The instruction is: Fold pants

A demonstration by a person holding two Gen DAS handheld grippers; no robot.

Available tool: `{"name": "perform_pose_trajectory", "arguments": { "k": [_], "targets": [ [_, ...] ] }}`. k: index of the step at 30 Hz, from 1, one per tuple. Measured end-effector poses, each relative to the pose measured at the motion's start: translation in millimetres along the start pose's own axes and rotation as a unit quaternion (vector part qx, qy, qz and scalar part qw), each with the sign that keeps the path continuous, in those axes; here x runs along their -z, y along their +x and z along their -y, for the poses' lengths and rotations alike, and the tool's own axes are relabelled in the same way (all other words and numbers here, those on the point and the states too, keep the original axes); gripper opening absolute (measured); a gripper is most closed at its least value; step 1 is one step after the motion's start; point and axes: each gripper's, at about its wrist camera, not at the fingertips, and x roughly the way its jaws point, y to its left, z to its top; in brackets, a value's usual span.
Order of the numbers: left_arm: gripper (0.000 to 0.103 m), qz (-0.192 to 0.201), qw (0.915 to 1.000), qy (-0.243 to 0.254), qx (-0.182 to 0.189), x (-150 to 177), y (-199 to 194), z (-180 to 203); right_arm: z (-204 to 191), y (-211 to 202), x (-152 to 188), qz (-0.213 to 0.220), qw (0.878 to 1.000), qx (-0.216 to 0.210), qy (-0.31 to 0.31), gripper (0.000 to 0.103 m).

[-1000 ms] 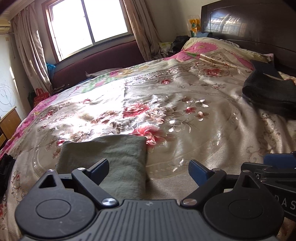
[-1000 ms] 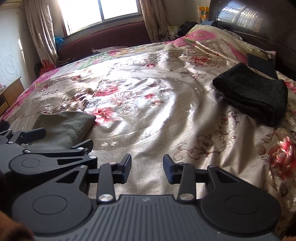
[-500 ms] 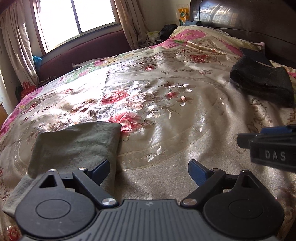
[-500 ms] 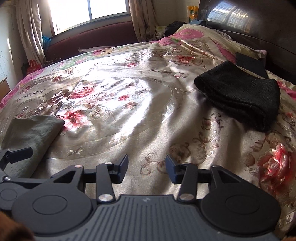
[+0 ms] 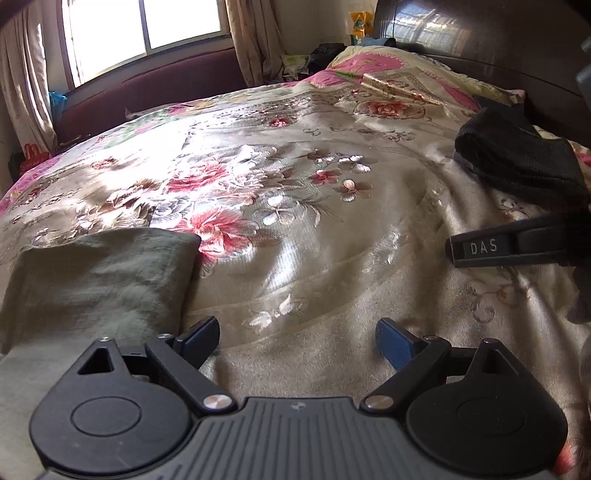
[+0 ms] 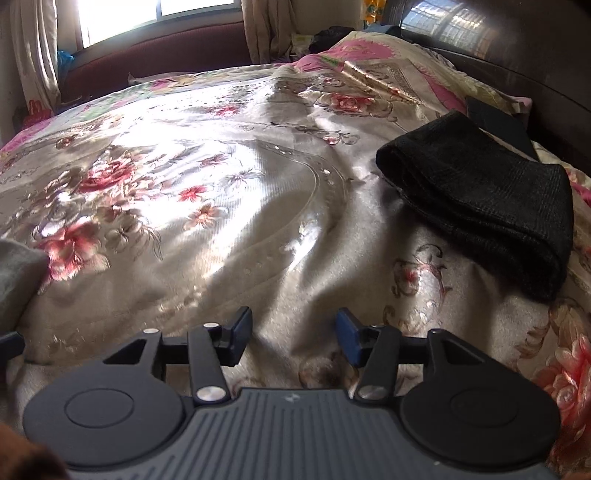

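Folded grey-green pants (image 5: 92, 284) lie on the floral bedspread (image 5: 295, 192) at the near left; their corner also shows at the left edge of the right wrist view (image 6: 14, 273). A folded black garment (image 6: 487, 206) lies at the right near the headboard and also shows in the left wrist view (image 5: 517, 162). My left gripper (image 5: 297, 341) is open and empty, just right of the green pants. My right gripper (image 6: 293, 336) is open and empty above bare bedspread, left of the black garment. Its side shows in the left wrist view (image 5: 517, 247).
A dark wooden headboard (image 6: 517, 55) stands at the right. A pillow (image 6: 388, 62) lies at the bed's far right corner. A maroon bench (image 5: 147, 88) and a curtained window (image 5: 147, 29) are beyond the far side of the bed.
Both grippers have swung to the right. The green pants have slid to the left in both views and the black garment looks nearer. Both grippers stay open.
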Motion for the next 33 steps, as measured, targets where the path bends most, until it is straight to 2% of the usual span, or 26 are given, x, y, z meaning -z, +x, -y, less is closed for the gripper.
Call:
{"name": "perform_pose_trajectory", "arguments": {
  "k": [3,5,7,10,11,13,16,23,26,28,31,33],
  "targets": [
    [0.103,-0.008,0.9996,-0.025,0.003,-7.8,8.7,-11.3,-6.6,8.3,-18.2,0.016,1.000,-0.017,0.011,0.051],
    [0.103,-0.014,0.9988,-0.047,0.004,-8.0,15.7,-17.3,-12.3,21.8,-19.4,0.016,1.000,0.000,0.003,0.051],
    [0.103,-0.005,0.9993,-0.038,0.001,-3.9,15.0,-13.9,-14.8,32.3,-12.6,0.030,0.999,0.024,-0.007,0.051],
    [0.103,0.010,0.9999,0.002,0.002,0.9,14.3,-0.8,-13.1,39.0,-7.8,0.047,0.998,0.039,-0.006,0.054],
    [0.103,0.012,0.9999,0.006,0.002,0.2,16.0,1.0,-12.7,41.6,-7.7,0.054,0.998,0.045,-0.007,0.056],
    [0.103,0.008,0.9999,-0.006,0.004,-3.0,22.9,-1.5,-12.5,50.6,-11.6,0.063,0.996,0.058,-0.016,0.066],
    [0.103,0.008,0.9999,-0.009,0.003,-3.2,30.4,-3.7,-6.0,62.2,-15.5,0.074,0.996,0.057,-0.007,0.076],
    [0.103,0.035,0.9993,0.010,-0.004,5.5,26.2,2.8,-12.4,59.3,-11.7,0.090,0.993,0.076,-0.020,0.079],
    [0.103,0.061,0.9970,0.040,0.025,6.7,15.6,9.3,-8.2,56.4,-11.1,0.085,0.994,0.071,-0.017,0.085],
    [0.103,0.045,0.9975,0.051,0.018,3.6,22.3,13.9,-6.6,58.5,-10.9,0.080,0.994,0.074,-0.011,0.090],
    [0.103,0.019,0.9995,0.022,0.016,-2.3,35.3,8.0,-7.2,64.7,-10.5,0.074,0.993,0.092,-0.010,0.102],
    [0.103,0.015,0.9996,0.024,0.005,-3.2,38.8,10.9,-1.8,67.0,-10.4,0.072,0.994,0.084,0.005,0.102]
  ]
}}
